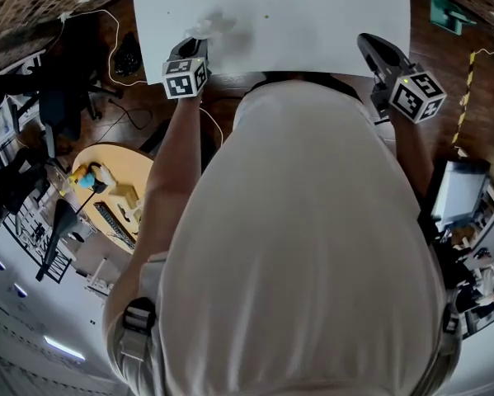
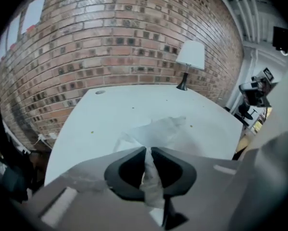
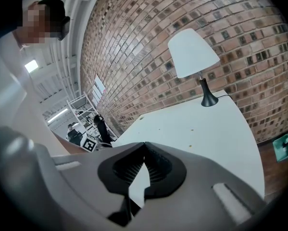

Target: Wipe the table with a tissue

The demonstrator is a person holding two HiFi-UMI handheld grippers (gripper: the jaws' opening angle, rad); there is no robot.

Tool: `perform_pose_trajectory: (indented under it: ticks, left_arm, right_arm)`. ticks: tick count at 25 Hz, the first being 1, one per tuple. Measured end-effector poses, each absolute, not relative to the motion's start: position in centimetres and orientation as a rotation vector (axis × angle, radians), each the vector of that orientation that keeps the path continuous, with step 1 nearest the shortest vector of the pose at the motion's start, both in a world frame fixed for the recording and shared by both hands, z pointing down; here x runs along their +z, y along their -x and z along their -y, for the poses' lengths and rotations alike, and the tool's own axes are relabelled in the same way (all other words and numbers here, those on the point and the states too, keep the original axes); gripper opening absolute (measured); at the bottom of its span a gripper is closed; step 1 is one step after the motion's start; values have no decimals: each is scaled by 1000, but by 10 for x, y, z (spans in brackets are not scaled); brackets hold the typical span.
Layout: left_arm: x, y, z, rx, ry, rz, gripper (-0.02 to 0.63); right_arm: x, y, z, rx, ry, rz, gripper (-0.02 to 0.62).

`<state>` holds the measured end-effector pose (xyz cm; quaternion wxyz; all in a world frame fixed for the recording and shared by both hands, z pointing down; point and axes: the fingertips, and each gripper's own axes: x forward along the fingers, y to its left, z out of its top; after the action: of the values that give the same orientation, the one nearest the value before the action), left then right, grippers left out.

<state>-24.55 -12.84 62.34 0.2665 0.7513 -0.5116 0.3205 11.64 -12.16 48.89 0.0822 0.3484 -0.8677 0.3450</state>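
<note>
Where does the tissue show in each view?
Head view: tissue upper left, on the table ahead of the left gripper.
Left gripper view: tissue bottom centre, pinched between the fingers, spreading onto the table.
Right gripper view: not in it.
Shared landmark: the white table.

No legible text, label, brand or number anywhere. Only black-and-white square marker patterns, without letters or digits, on the cube [image 1: 185, 77] of the left gripper [image 1: 201, 38] and on the cube [image 1: 417, 96] of the right gripper [image 1: 369, 44].
</note>
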Motion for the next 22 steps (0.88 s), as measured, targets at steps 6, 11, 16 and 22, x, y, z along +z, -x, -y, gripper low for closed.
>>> perform_pose_trajectory:
  ticks: [6,11,16,22]
  left_arm:
    - [650,164,139,976,-2129,1214,37]
    - [657,126,159,1057,-2193,1202,35]
    - [659,83,176,1084,-2285,1099,32]
    - [659,16,141,1140,-2446,675,32]
  right_arm:
    - [496,-118,120,1067,-1067,2588,8]
    - [493,-126,116,1061,-1094,2581,8]
    - [492,-143,109,1067,-1160,2557,8]
    - [493,-154,105,1082,-1198,2545,8]
